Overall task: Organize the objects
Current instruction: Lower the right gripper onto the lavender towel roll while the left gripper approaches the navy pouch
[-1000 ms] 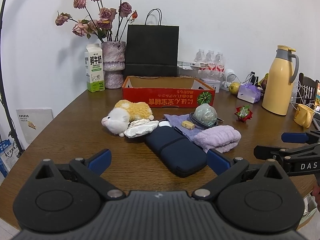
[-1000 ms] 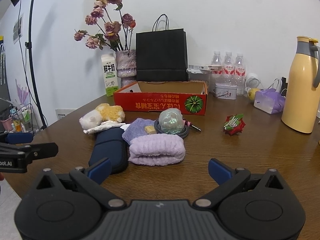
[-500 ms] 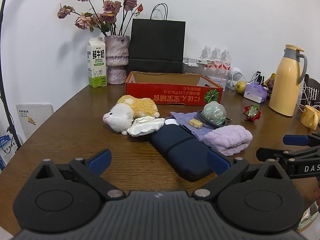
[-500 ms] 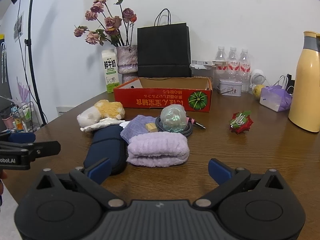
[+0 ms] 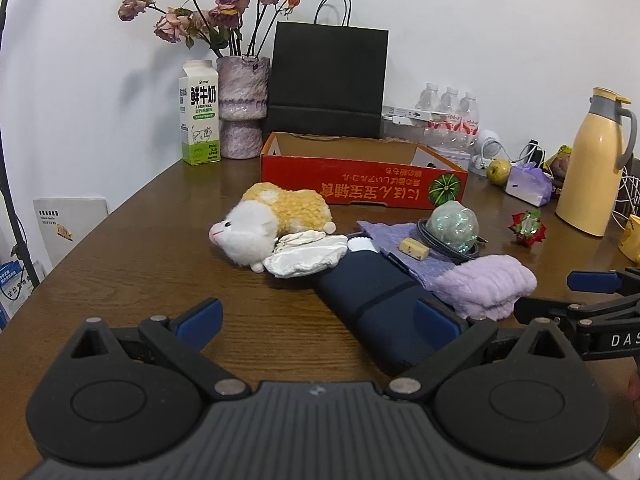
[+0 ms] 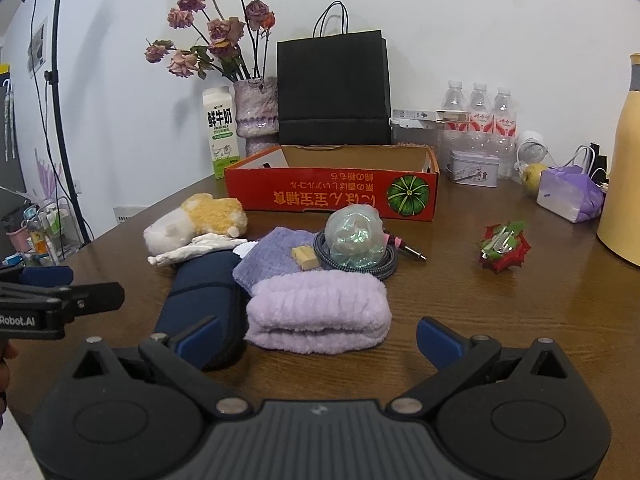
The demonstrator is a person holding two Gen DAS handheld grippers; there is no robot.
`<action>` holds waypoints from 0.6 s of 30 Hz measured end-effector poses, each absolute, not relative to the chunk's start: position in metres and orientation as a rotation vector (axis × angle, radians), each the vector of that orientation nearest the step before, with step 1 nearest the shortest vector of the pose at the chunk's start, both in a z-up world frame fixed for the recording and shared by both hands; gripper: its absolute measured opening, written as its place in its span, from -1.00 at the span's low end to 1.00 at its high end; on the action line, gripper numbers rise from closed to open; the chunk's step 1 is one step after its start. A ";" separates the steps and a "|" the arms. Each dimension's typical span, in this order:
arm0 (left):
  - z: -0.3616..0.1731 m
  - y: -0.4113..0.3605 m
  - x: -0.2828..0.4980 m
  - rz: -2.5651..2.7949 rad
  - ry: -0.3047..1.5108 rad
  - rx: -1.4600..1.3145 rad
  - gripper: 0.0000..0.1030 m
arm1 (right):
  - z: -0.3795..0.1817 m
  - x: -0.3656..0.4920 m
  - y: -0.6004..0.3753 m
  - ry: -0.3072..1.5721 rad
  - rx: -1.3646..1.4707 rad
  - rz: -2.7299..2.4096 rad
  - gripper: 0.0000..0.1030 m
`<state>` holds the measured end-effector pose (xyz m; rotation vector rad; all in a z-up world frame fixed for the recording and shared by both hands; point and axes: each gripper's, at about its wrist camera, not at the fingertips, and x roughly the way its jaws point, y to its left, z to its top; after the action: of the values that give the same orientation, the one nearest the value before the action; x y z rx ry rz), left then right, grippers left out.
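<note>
A pile lies mid-table: a white and yellow plush toy (image 5: 268, 227) (image 6: 200, 220), a crumpled white cloth (image 5: 306, 254), a navy pouch (image 5: 376, 304) (image 6: 200, 300), a folded lilac towel (image 5: 486, 286) (image 6: 318, 312), a purple cloth (image 6: 276, 258), a small yellow block (image 6: 306, 258) and a shiny green ball (image 5: 452, 226) (image 6: 354, 232) on a coiled cable. Behind stands an open red cardboard box (image 5: 360, 184) (image 6: 332, 196). My left gripper (image 5: 316, 316) is open and empty, near the pouch. My right gripper (image 6: 318, 340) is open and empty, just before the towel.
A red ornament (image 6: 504, 246) lies to the right. A yellow thermos (image 5: 592, 168), purple bag (image 6: 570, 196), water bottles (image 6: 478, 120), tin (image 6: 474, 168), black paper bag (image 6: 334, 92), flower vase (image 5: 242, 120) and milk carton (image 5: 200, 118) line the back. The table's edge (image 5: 60, 264) curves at the left.
Both grippers have moved forward and lower toward the pile, so the objects look larger. Both stay open. Nothing on the table has moved.
</note>
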<state>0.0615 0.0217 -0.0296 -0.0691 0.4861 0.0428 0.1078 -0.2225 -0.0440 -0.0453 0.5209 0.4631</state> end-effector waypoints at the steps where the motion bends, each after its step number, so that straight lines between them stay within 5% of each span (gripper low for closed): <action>1: -0.030 0.023 0.064 0.044 0.487 -0.070 1.00 | -0.044 0.111 -0.221 0.522 -0.047 0.463 1.00; 18: -0.034 0.035 0.089 0.067 0.506 -0.084 1.00 | -0.057 0.150 -0.198 0.542 -0.092 0.466 1.00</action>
<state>0.0886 0.0353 -0.0344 -0.0837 0.5061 0.0671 0.1496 -0.1975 -0.0565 -0.0921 0.5415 0.4664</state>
